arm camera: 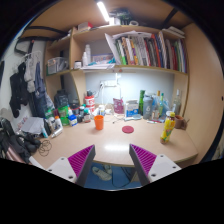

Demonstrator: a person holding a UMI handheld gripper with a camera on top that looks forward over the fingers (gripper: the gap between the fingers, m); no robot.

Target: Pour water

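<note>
Our claw hangs wide open and empty, well back from the counter. Beyond its fingers stand an orange cup and a yellow bottle, apart, presumably the pouring pair. Bookshelves rise behind.

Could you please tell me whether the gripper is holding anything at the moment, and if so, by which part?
Nothing is held. The gripper is open, its fingers apart with only empty space between them, short of the desk.

Orange cup upright on desk; yellow bottle, seemingly upright
</note>
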